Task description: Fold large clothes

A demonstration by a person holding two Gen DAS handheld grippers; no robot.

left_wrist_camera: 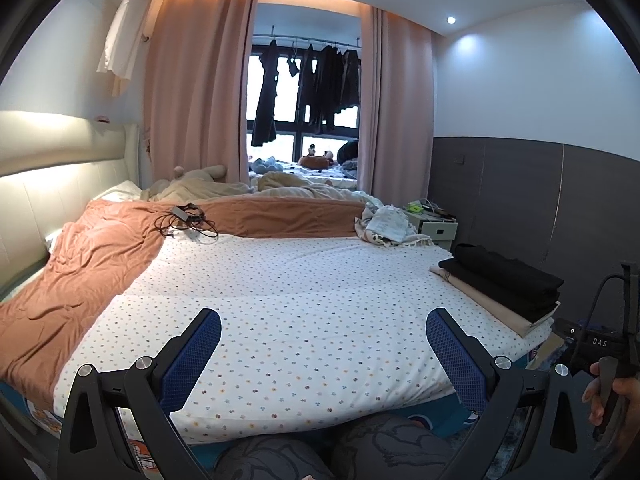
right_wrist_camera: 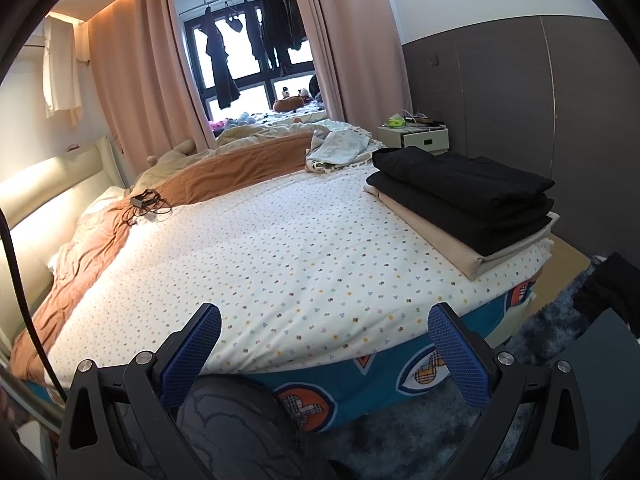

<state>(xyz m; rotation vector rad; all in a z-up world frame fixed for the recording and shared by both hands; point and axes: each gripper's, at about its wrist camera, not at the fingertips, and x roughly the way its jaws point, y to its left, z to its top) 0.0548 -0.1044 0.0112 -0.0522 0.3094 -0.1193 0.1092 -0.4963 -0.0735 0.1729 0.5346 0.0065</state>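
Observation:
A stack of folded clothes, black garments [right_wrist_camera: 464,192] on a beige one [right_wrist_camera: 444,240], lies at the right corner of the bed; it also shows in the left wrist view [left_wrist_camera: 504,280]. My left gripper [left_wrist_camera: 323,336] is open and empty above the near edge of the dotted white sheet [left_wrist_camera: 288,304]. My right gripper [right_wrist_camera: 324,332] is open and empty above the bed's near edge, left of the stack. A dark garment [right_wrist_camera: 612,292] lies on the floor at the far right.
An orange blanket [left_wrist_camera: 80,264] covers the bed's left and far side, with a charger and cables [left_wrist_camera: 186,220] on it. A crumpled light cloth [right_wrist_camera: 340,148] lies at the far right of the bed. A nightstand [right_wrist_camera: 420,136] stands beyond. My knees [left_wrist_camera: 320,456] are below the grippers.

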